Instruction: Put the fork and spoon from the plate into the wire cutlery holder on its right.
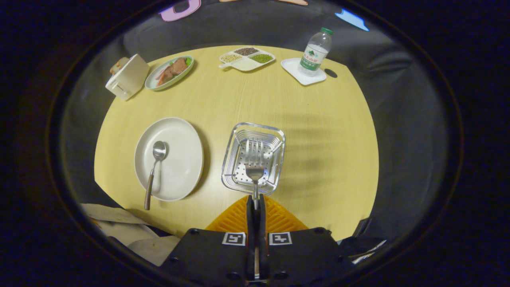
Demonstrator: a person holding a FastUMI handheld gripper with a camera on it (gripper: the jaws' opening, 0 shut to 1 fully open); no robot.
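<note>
The tongs (pixel 255 199) pinched a steel fork's (pixel 254 167) handle, largely hidden between them, tines over the square wire cutlery holder (pixel 239 139); a wooden-handled spoon (pixel 155 167) lay on the left white oval plate (pixel 183 159).

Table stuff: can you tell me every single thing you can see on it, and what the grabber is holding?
fork: 1, silver, held over wire holder
wire cutlery holder: 1, silver, right of plate
spoon: 1, silver, brown handle, on plate
plate: 1, white, near table edge
toaster: 1, white, far corner
food dish: 1, beside toaster
divided dish: 1, white, far side
bottle: 1, clear, green cap, on white tray
table: 1, yellow
gripper: 1, shut on fork handle
</note>
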